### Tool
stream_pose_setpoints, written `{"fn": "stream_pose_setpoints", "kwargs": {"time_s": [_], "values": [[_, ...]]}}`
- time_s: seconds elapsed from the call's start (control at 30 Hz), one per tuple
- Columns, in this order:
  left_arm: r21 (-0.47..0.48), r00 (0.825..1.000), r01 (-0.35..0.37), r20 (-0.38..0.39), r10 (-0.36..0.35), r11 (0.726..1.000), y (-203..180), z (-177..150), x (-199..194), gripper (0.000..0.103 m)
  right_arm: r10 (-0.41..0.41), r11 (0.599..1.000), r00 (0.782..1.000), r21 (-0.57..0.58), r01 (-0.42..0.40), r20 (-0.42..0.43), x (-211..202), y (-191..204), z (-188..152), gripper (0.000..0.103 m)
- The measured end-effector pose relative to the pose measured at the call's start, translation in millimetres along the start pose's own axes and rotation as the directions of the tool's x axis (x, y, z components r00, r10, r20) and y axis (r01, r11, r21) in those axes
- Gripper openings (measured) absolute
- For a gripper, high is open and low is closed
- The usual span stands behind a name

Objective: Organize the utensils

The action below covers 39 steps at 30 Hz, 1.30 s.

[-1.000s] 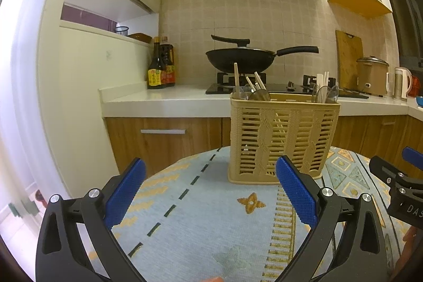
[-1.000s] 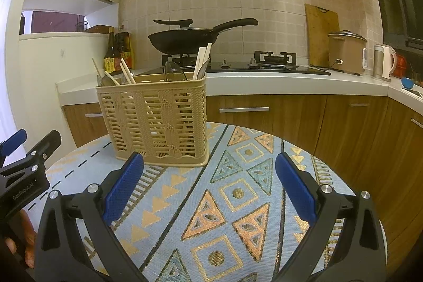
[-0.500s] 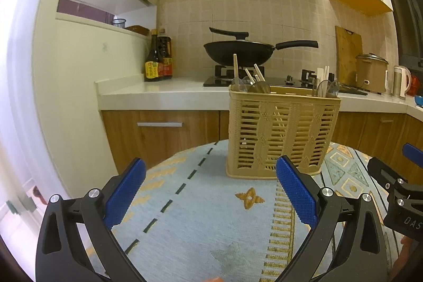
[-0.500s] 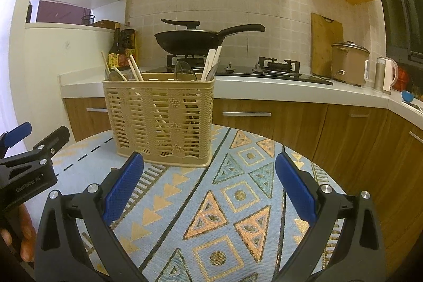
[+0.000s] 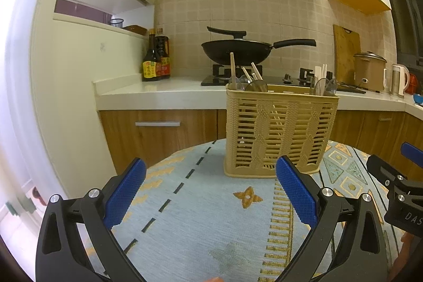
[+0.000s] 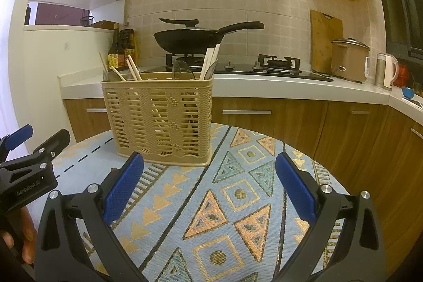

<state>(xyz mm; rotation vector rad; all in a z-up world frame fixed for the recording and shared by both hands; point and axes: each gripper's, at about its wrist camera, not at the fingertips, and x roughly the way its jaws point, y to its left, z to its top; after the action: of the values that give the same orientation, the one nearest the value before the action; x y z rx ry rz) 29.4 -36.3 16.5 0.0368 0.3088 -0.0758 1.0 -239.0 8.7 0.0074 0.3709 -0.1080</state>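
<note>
Left wrist view: left gripper [image 5: 210, 192] spread wide, holding nothing. Utensil basket [image 5: 280, 134] ahead and slightly right, upright on patterned tablecloth [image 5: 185, 216], apart from blue ribbed pads [image 5: 296, 192]. Woven beige plastic lattice; chopsticks [image 5: 232, 65] and spoons [image 5: 257, 86] upright inside.

Right wrist view: right gripper [image 6: 208, 189] likewise agape, empty. Basket [image 6: 158, 120] ahead and left, about equally near; long side facing. Pale chopsticks [image 6: 211, 57] leaning at right compartment.
</note>
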Motion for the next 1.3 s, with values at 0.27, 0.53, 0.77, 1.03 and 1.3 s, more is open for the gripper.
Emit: {"fn": "stream_pose_setpoints", "kwargs": {"time_s": [0.27,0.53,0.77,1.03,1.3], "values": [[-0.005,1.000,0.007,-0.008,-0.007,1.000,2.4,-0.3,1.5,0.095,0.005,1.000,1.000,0.008,-0.005,-0.003,-0.1,-1.1,-0.2,0.095],[-0.003,1.000,0.008,-0.007,-0.008,1.000,3.5,0.0,2.5,0.095,0.007,1.000,1.000,-0.001,-0.007,-0.005,1.9,-0.5,-0.3,0.095],[-0.002,1.000,0.010,-0.010,-0.010,1.000,3.3,-0.3,3.2,0.095,0.009,1.000,1.000,0.001,-0.009,-0.008,2.4,-0.5,-0.4,0.095],[0.001,1.000,0.011,-0.011,-0.011,1.000,2.1,-0.4,3.1,0.095,0.009,1.000,1.000,0.002,-0.009,-0.010,2.9,-0.4,-0.4,0.095],[-0.004,1.000,0.011,-0.019,-0.011,1.000,2.6,-1.0,4.3,0.095,0.011,1.000,1.000,0.004,-0.010,-0.015,4.3,-0.4,-1.7,0.095]]}}
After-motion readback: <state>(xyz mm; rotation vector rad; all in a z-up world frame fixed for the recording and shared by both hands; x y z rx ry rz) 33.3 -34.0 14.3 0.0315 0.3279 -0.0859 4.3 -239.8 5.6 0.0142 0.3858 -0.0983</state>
